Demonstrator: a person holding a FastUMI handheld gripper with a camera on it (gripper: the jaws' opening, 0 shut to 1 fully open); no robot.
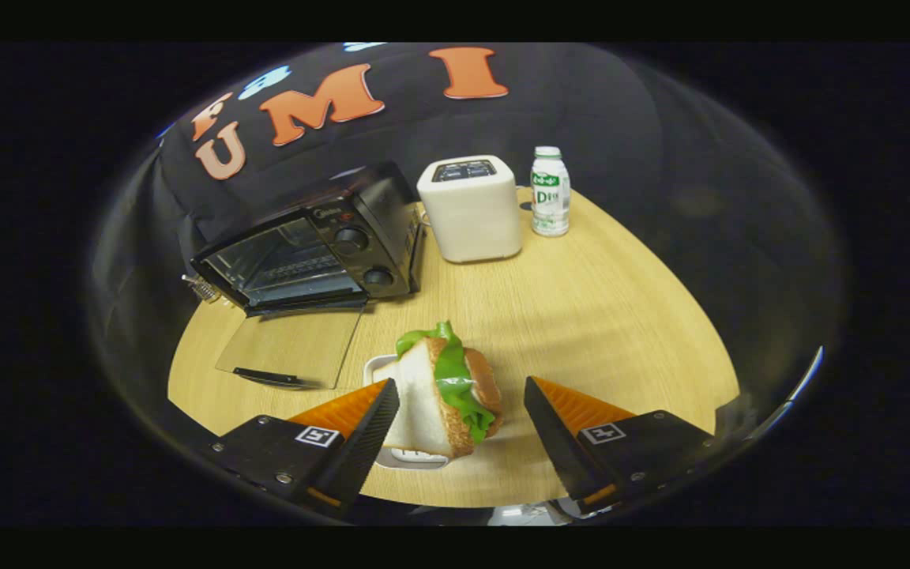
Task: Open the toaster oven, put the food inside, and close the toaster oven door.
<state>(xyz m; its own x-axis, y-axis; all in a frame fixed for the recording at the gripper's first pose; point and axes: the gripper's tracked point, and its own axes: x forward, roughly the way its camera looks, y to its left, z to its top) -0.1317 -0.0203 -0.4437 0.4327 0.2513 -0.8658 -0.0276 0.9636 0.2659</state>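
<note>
Your gripper [461, 407] is spread wide around one sandwich [445, 395] on its white tray [380, 367], gripping nothing. Beyond: one toaster oven [321, 245], door [293, 348] down flat; one white toaster [471, 207]; one bottle [550, 192].

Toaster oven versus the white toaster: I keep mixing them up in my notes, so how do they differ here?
The toaster oven is black, low and wide; the white toaster is pale and upright. The toaster oven's glass door lies open on the table; the white toaster has no door. Both stand on the wooden table, beyond the open hand-held gripper.
</note>
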